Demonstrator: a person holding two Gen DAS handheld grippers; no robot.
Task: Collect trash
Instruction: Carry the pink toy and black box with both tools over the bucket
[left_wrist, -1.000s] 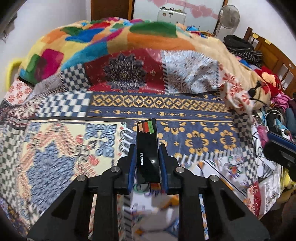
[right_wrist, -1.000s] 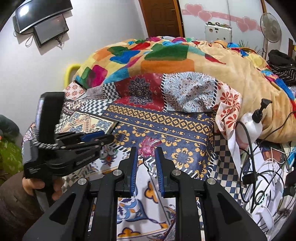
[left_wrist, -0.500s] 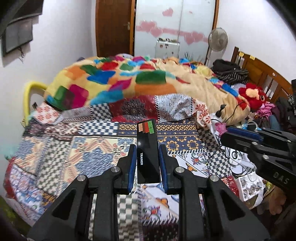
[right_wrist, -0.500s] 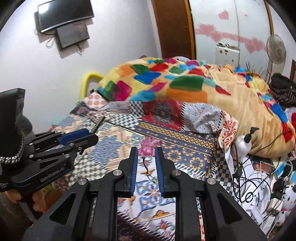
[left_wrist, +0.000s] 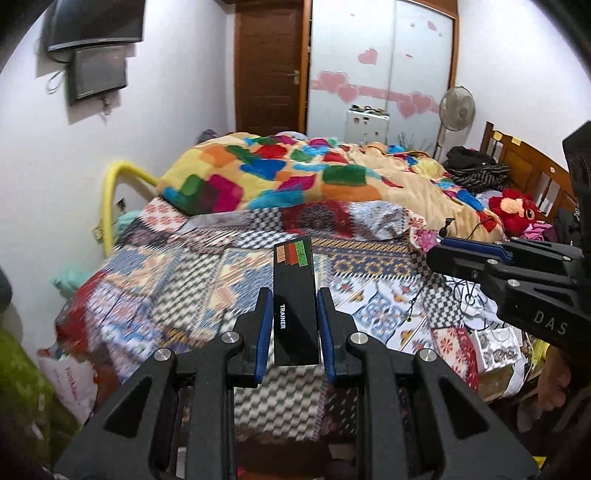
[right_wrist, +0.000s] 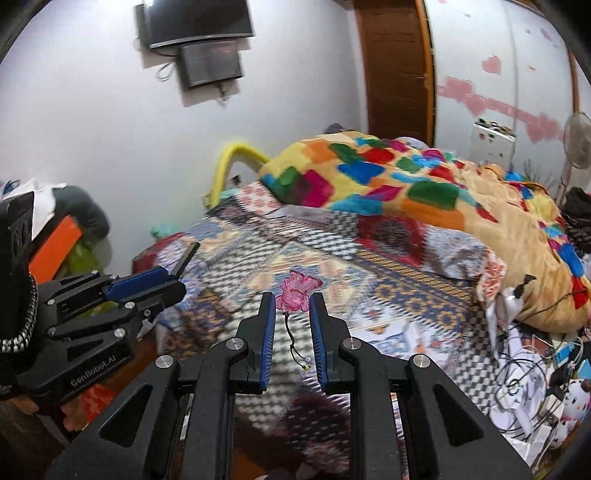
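Patchwork bed (left_wrist: 192, 280) fills frame | your left gripper (left_wrist: 295, 314) clamps black carton (left_wrist: 295, 306), frame centre | your right gripper (right_wrist: 292, 314) pinches pink charm (right_wrist: 297, 291), centre

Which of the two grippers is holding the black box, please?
The left gripper clamps the black box marked TRAINER; the right gripper pinches a pink charm instead.
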